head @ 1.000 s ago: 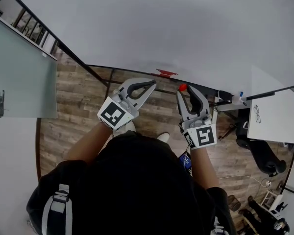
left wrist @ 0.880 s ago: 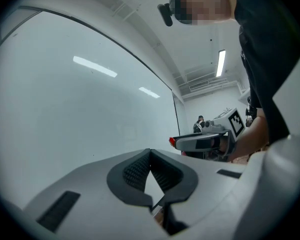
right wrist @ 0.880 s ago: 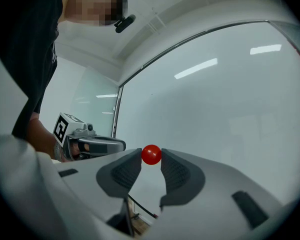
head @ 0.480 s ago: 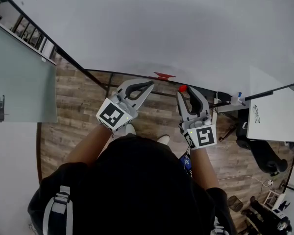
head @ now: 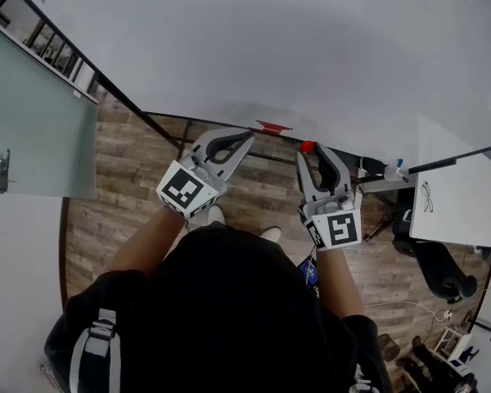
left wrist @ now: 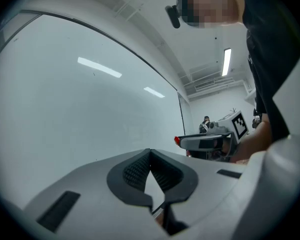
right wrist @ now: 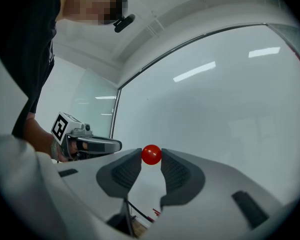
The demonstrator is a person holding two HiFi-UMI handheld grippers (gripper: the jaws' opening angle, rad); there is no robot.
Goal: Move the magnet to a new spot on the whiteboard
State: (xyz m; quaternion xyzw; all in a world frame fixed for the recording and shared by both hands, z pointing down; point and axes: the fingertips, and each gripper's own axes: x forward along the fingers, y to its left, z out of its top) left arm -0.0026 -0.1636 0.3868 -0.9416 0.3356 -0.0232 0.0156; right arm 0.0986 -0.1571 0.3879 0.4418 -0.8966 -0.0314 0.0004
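The right gripper had its jaws part-way open and clamped on the small red magnet, pinched at the very tips of the pads. The magnet sat in front of the whiteboard near its lower edge, and whether it touched the board couldn't be told. The left gripper was beside it near the same lower edge, jaws closed with tips meeting, nothing held.

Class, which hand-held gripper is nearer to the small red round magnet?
Right. The right hand-held gripper clamps the small red round magnet between its jaw tips. The left hand-held gripper is off to the magnet's left, apart from it, jaws together and empty.
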